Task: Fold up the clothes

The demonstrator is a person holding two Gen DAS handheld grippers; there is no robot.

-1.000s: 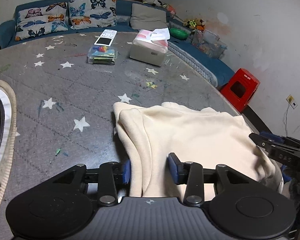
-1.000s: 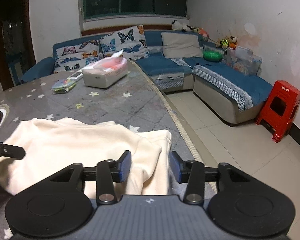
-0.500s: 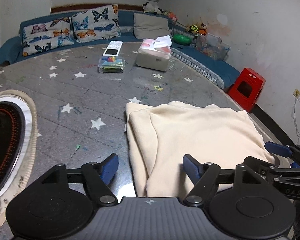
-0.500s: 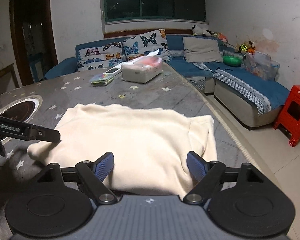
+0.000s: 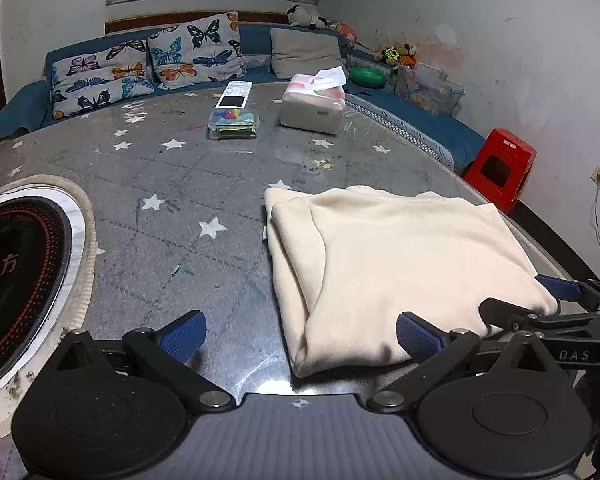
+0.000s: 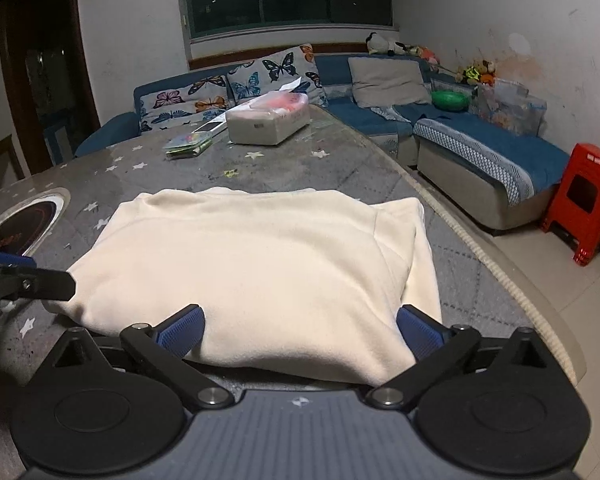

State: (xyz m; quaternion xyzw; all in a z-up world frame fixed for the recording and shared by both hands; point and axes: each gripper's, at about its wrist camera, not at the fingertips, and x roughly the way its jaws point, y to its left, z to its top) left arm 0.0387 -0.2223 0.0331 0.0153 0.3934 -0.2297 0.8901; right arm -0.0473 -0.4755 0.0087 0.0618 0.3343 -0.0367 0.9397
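A cream garment (image 5: 396,256) lies folded into a rough rectangle on the grey star-patterned table (image 5: 172,184); it also shows in the right wrist view (image 6: 252,264). My left gripper (image 5: 300,334) is open, its fingers standing wide at the garment's near left corner, holding nothing. My right gripper (image 6: 300,330) is open, its fingers standing wide on either side of the garment's near edge. The right gripper shows at the right edge of the left wrist view (image 5: 540,300). The left gripper shows at the left edge of the right wrist view (image 6: 24,276).
A tissue box (image 5: 314,110), a clear box of small items (image 5: 233,124) and a remote (image 5: 234,94) sit at the table's far side. An induction hob (image 5: 16,272) is set into the table at left. A blue sofa (image 6: 480,152) and red stool (image 6: 584,204) stand beyond the table's right edge.
Both grippers have opened from shut on the garment's edges and let it go. Both have drawn back and up. The garment now lies flat.
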